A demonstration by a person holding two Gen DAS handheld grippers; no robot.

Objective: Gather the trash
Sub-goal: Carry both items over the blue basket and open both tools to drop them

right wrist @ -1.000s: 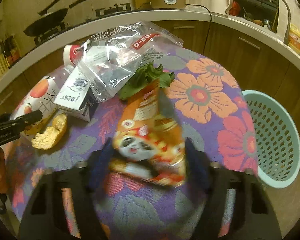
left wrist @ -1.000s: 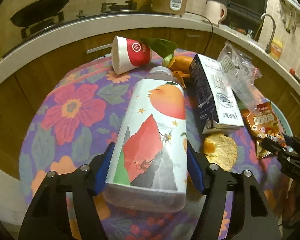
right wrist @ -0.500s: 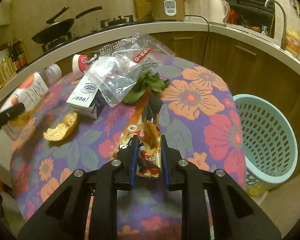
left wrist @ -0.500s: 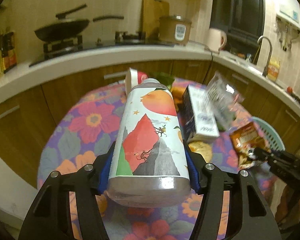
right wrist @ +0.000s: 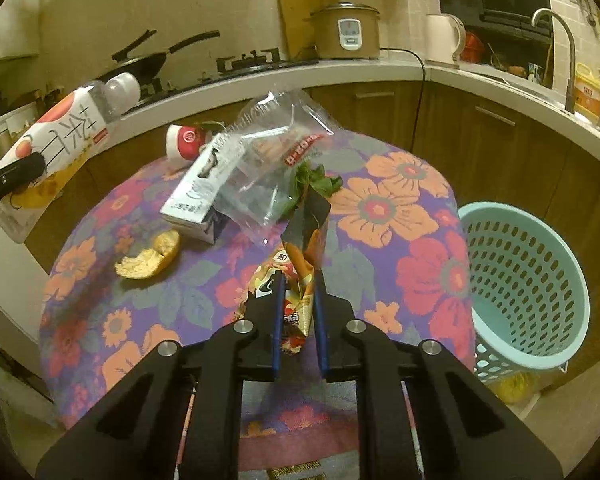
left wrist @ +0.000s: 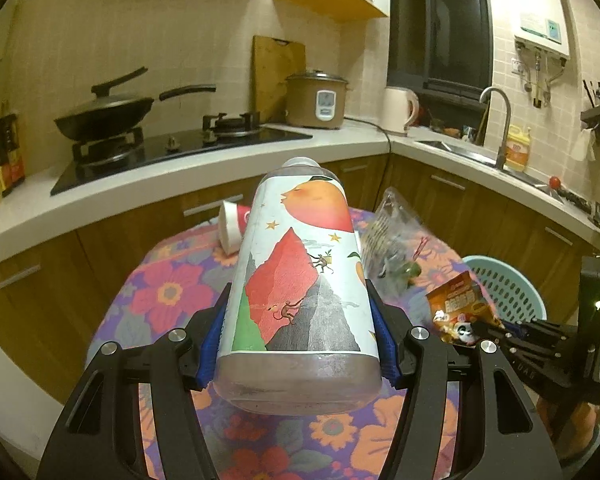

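Lifted off the table, bottle (left wrist: 300, 280) and snack bag (right wrist: 296, 280) sit clamped in left and right fingers.

Background fittings of the kitchen. A white counter (left wrist: 332, 148) curves along the far wall above brown cabinet doors (left wrist: 112, 236). On its left part, a black gas hob (left wrist: 168, 152) carries a lidded wok (left wrist: 104, 114). Right of the hob, a wooden chopping board (left wrist: 278, 72) leans on the tiled wall, a brown rice cooker (left wrist: 318, 100) just in front of it. A cream kettle (left wrist: 398, 108) stands farther right, near the corner. Beyond the corner, a curved tap (left wrist: 498, 120) rises over the sink, a yellow bottle (left wrist: 518, 154) beside it. A wall-mounted water heater (left wrist: 538, 12) hangs above.
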